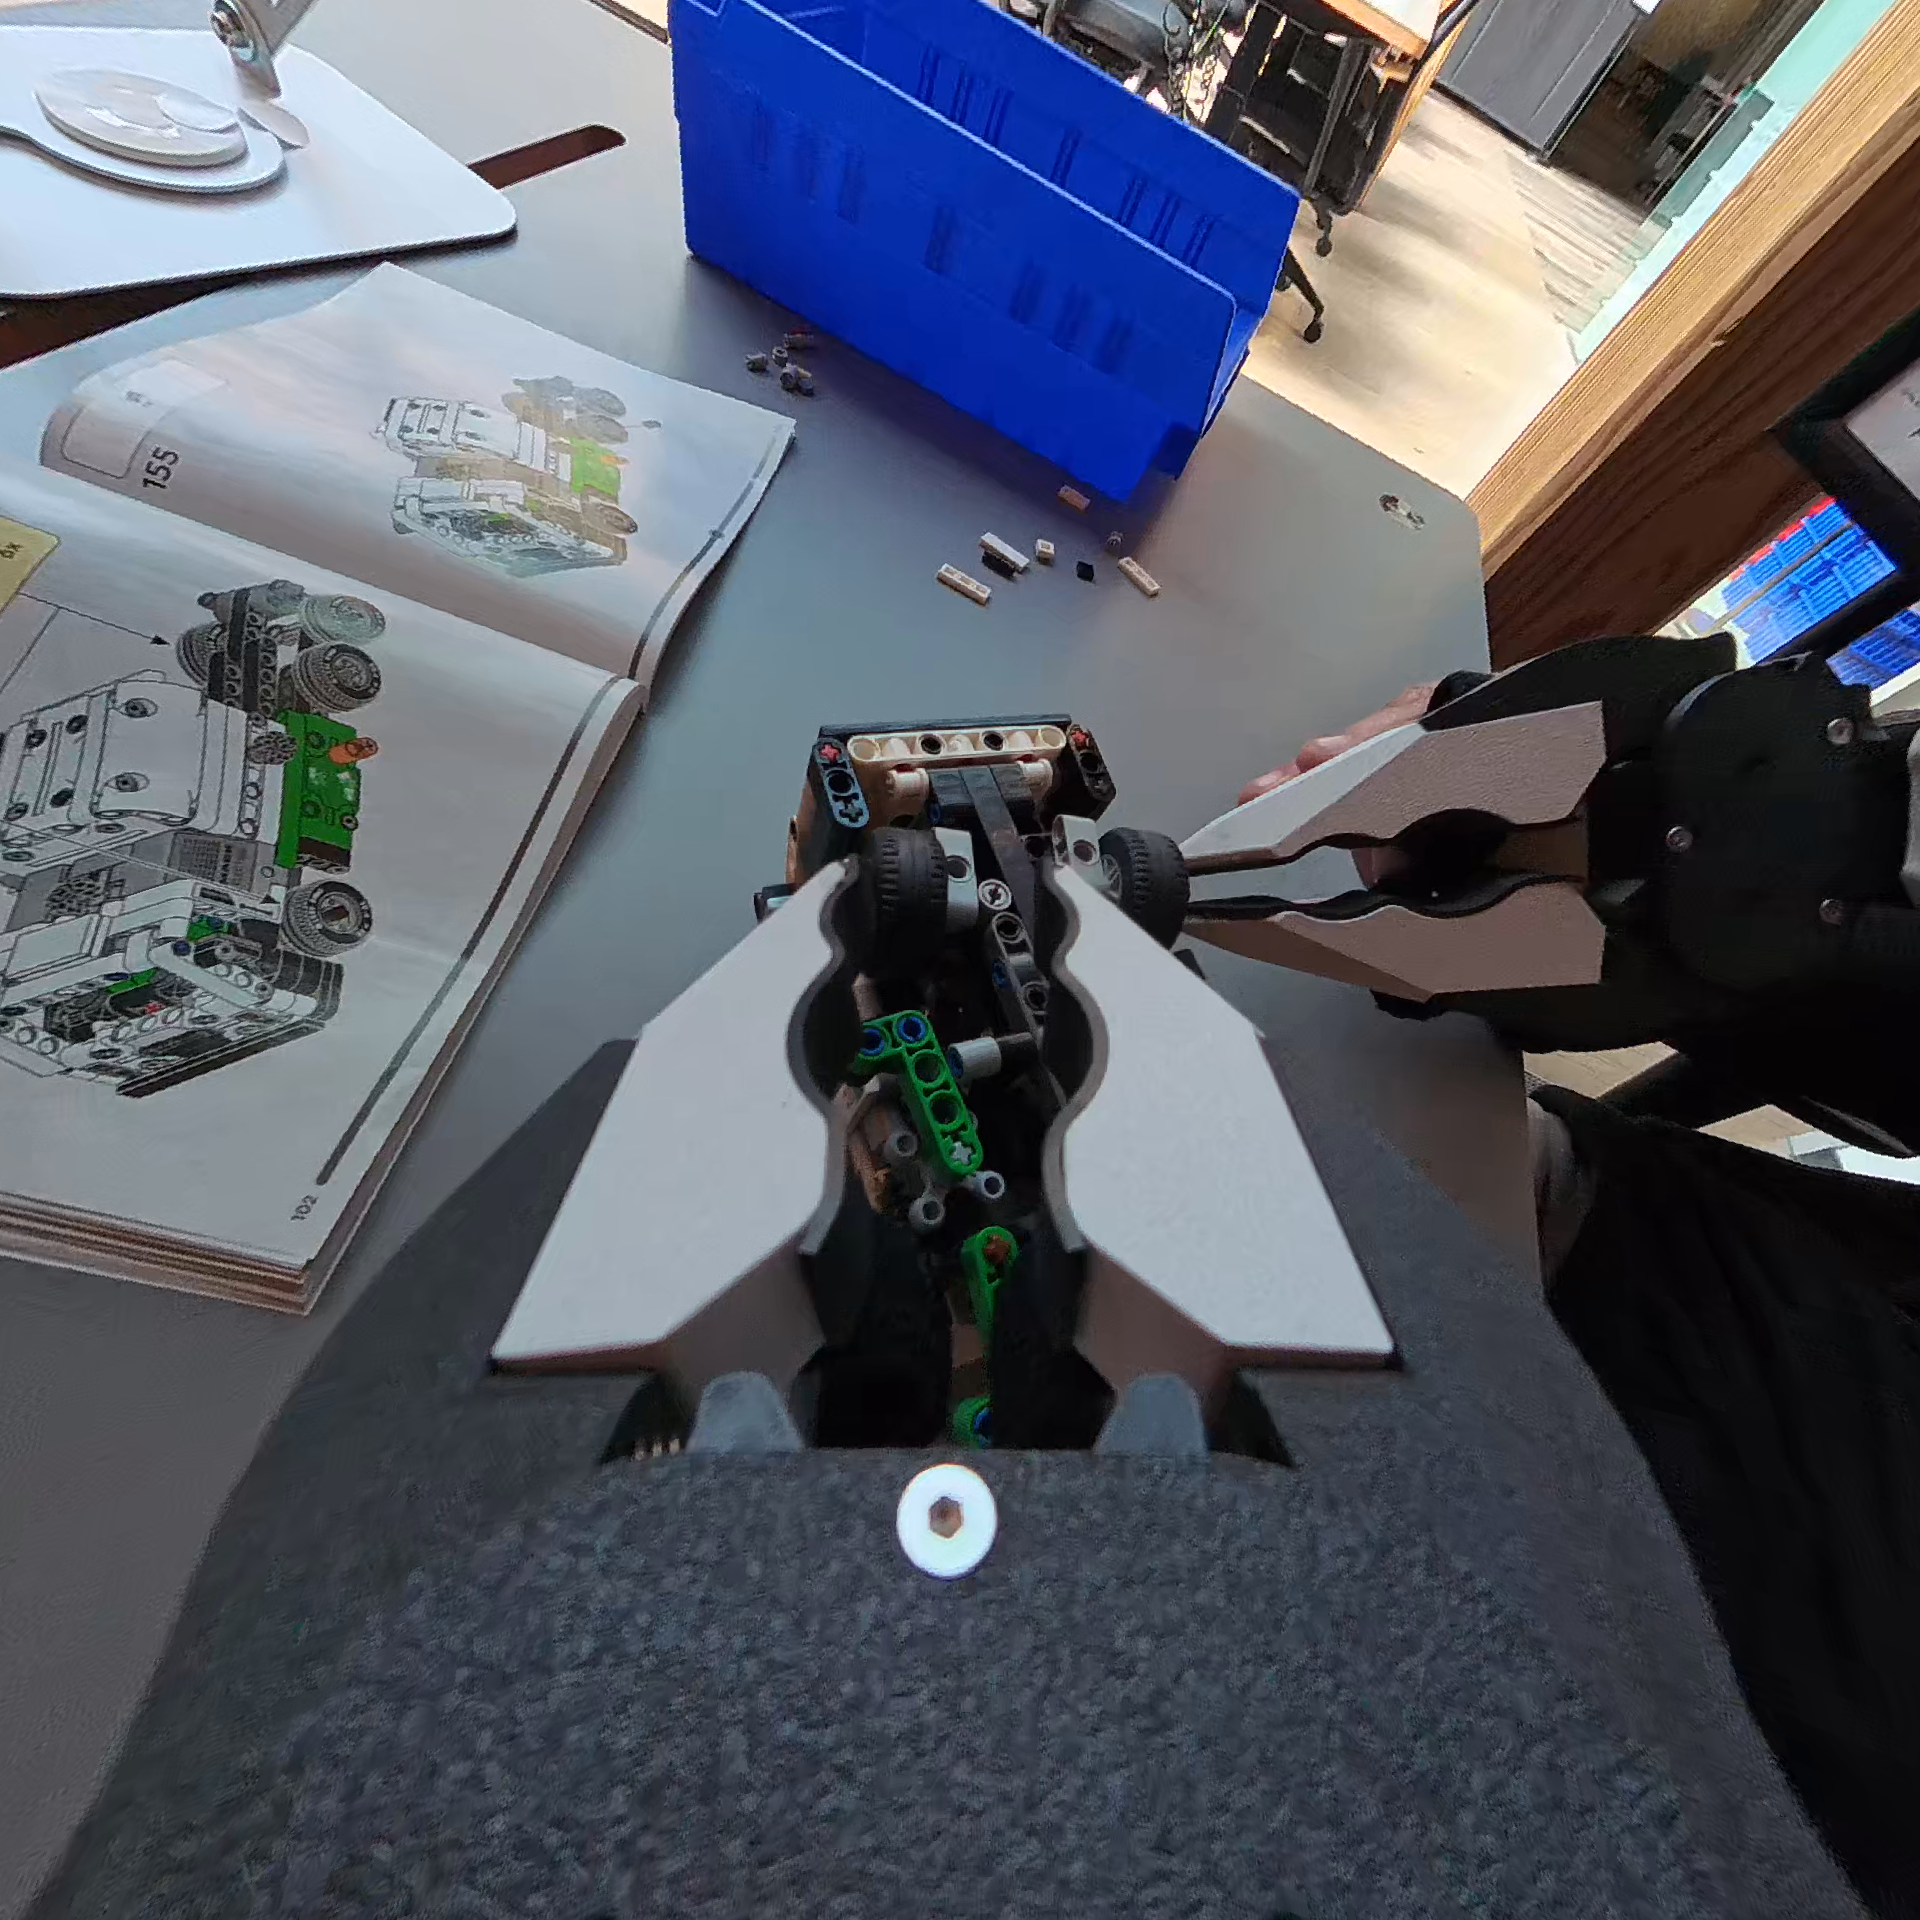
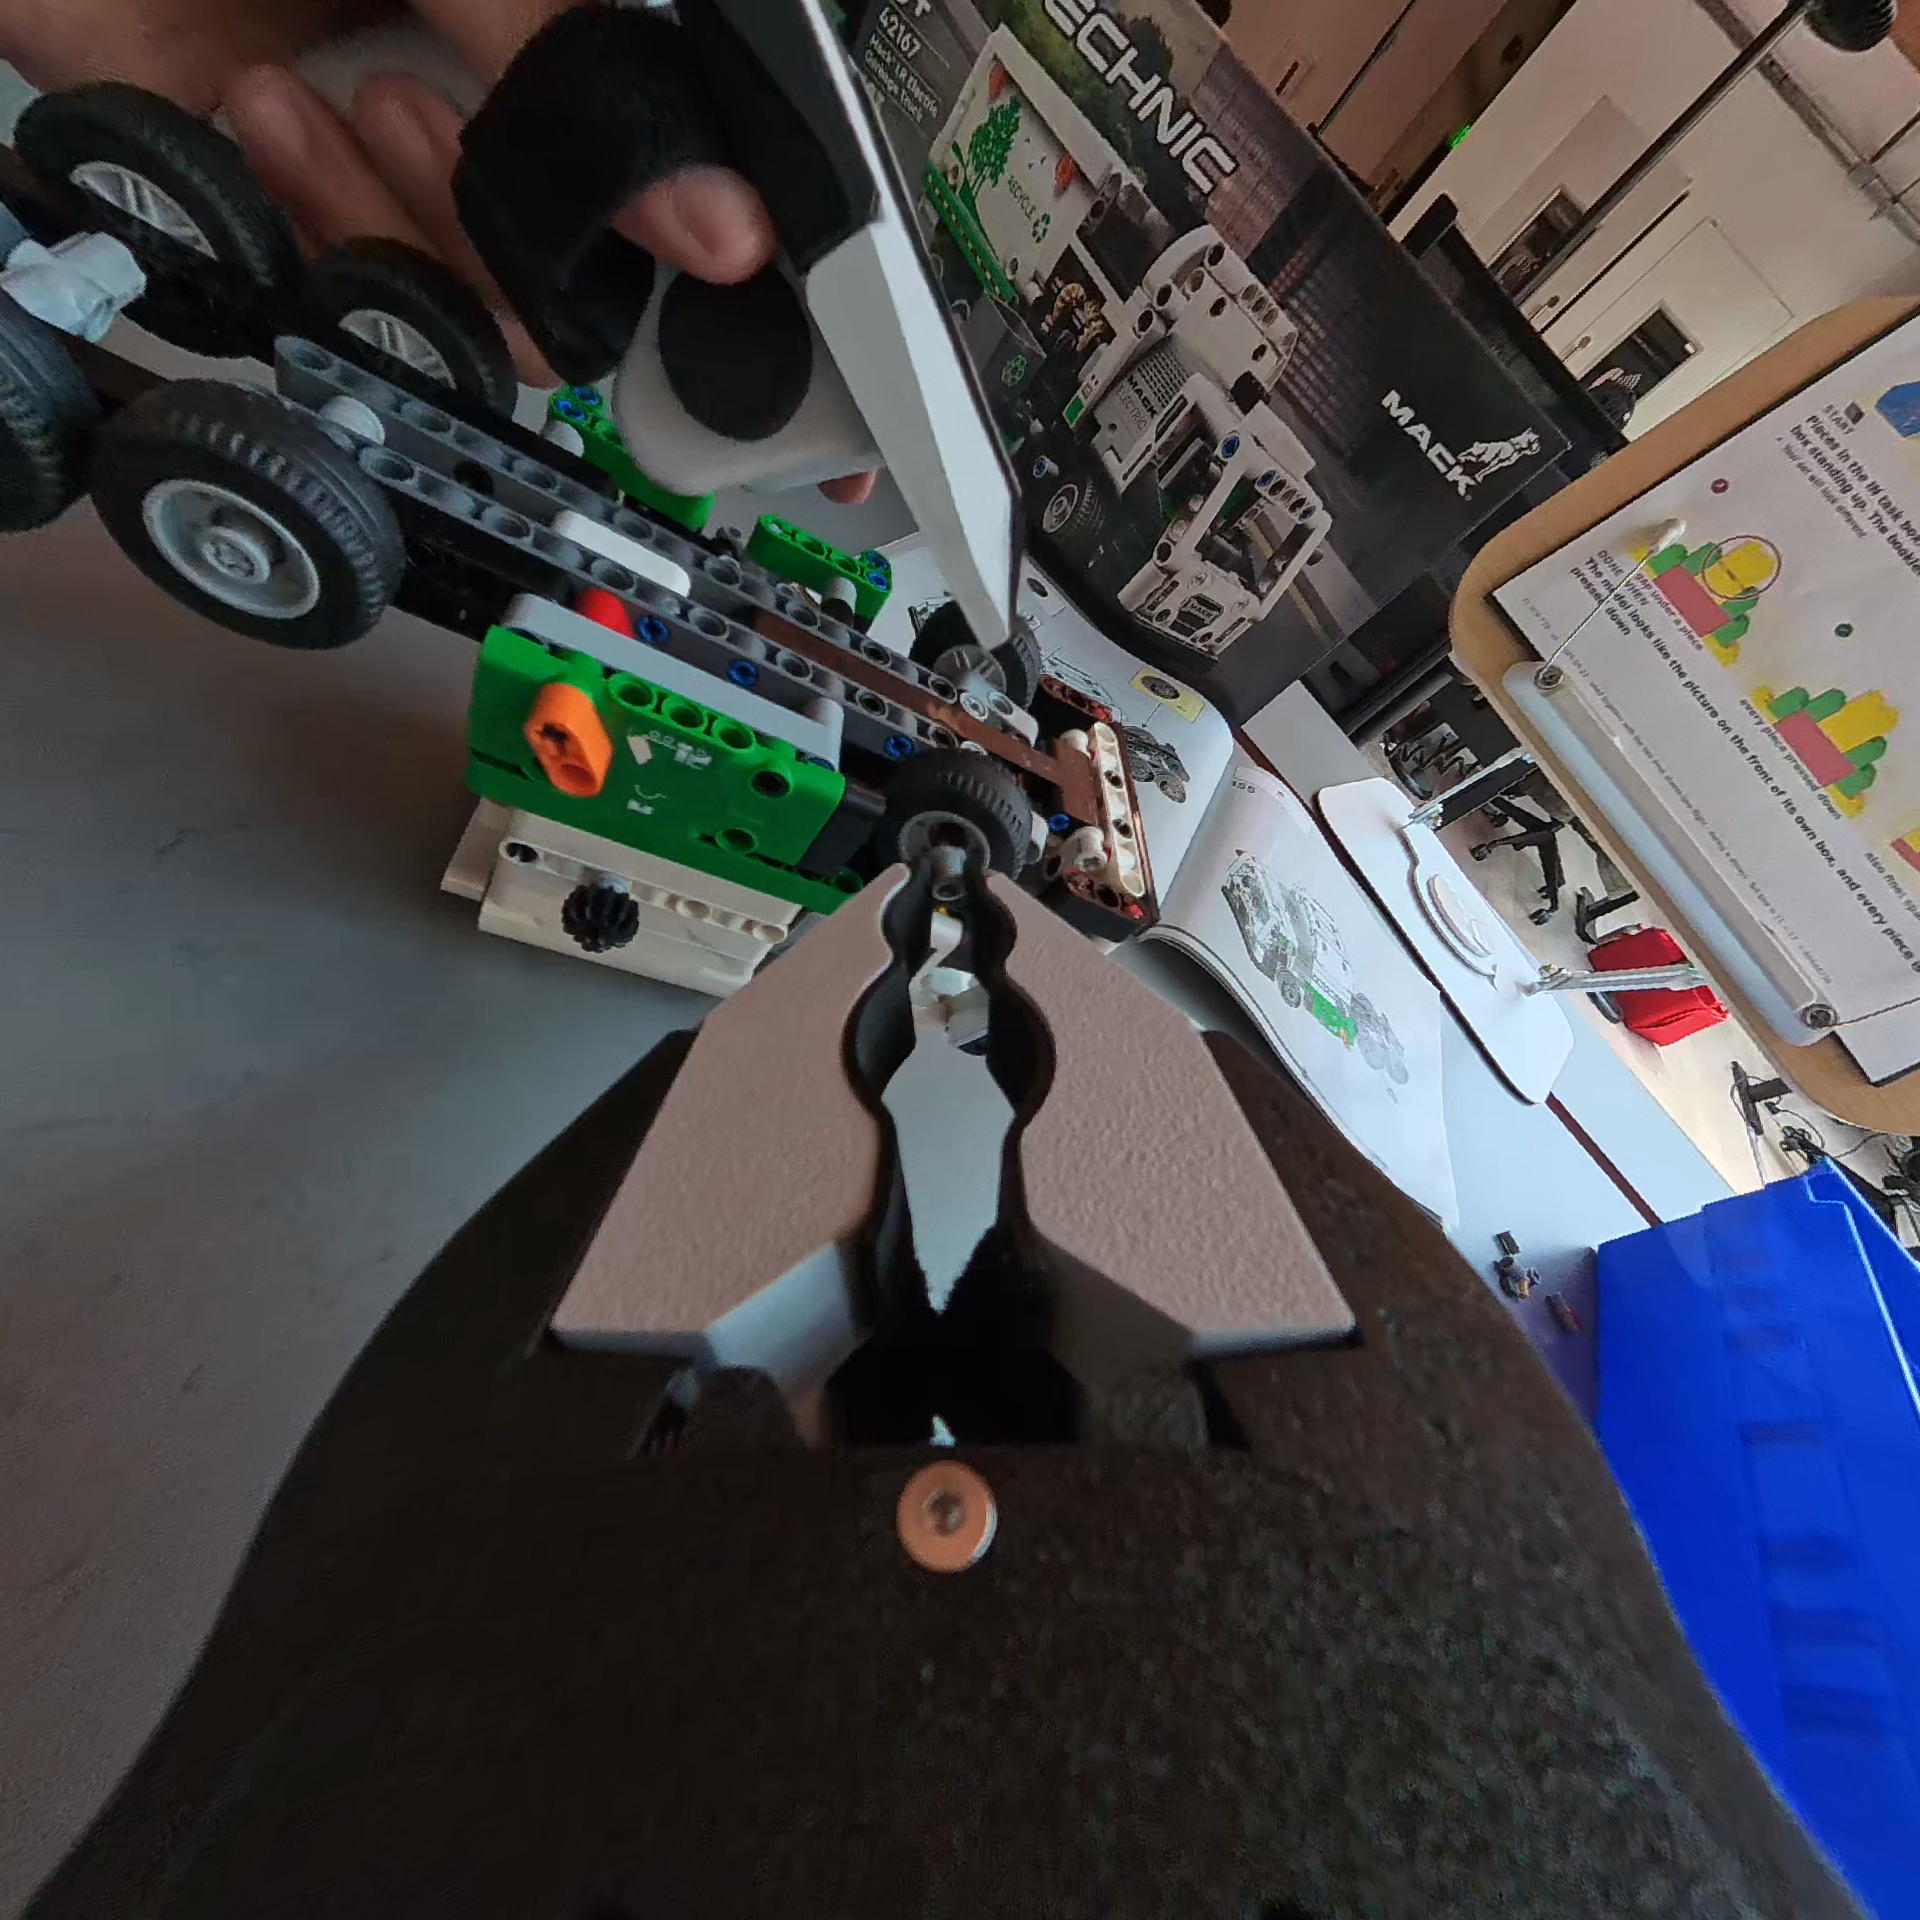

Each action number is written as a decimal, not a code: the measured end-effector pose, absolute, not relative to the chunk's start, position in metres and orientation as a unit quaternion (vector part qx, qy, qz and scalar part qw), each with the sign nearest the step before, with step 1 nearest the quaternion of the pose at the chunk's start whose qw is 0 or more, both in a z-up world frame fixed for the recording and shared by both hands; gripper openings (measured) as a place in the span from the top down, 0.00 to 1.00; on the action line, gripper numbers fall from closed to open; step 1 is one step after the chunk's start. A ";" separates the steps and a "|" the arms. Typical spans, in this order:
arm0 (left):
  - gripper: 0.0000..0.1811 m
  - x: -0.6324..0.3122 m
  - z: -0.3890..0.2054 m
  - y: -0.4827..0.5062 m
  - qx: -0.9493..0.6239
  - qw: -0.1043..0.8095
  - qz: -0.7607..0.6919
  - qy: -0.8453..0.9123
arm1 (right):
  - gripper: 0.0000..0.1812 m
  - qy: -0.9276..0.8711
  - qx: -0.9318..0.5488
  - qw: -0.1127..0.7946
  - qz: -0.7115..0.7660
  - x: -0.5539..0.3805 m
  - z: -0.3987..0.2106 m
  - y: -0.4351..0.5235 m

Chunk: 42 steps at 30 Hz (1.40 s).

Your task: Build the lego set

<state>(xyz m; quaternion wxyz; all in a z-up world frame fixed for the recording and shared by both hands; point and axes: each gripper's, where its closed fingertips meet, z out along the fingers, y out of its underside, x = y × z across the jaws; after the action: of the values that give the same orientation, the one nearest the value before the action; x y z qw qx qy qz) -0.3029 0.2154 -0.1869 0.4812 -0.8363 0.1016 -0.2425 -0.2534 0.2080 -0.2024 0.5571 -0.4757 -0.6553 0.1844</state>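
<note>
The lego truck chassis (image 1: 961, 790), black and grey with green beams and black wheels, is held above the dark table (image 1: 1299, 623). My left gripper (image 1: 951, 883) is shut on its middle, one finger on each side. My right gripper (image 1: 1190, 888) comes in from the right, its tips at the front right wheel (image 1: 1148, 883). In the right wrist view the chassis (image 2: 644, 644) runs from upper left to centre. My right gripper (image 2: 945, 878) is shut on a small grey and white piece (image 2: 948, 992) pressed against that wheel's hub (image 2: 961, 821). One left finger (image 2: 935, 416) and a hand cross the top.
An open instruction booklet (image 1: 312, 779) lies at left. A blue bin (image 1: 987, 239) stands behind, with small loose pieces (image 1: 1039, 561) in front of it. A white stand base (image 1: 208, 187) is far left. The set's box (image 2: 1195, 364) stands behind the chassis. The table edge is right.
</note>
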 end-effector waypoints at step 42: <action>0.93 -0.310 -0.198 0.219 -0.857 0.480 -0.120 0.141 | 0.97 -0.625 -0.519 0.548 0.200 -0.254 -0.203 0.208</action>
<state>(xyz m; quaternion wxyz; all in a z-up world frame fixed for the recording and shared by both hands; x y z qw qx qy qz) -0.3099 0.2190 -0.1980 0.4803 -0.8573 0.1414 -0.1200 -0.2537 0.2076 -0.2026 0.5477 -0.5195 -0.6245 0.2002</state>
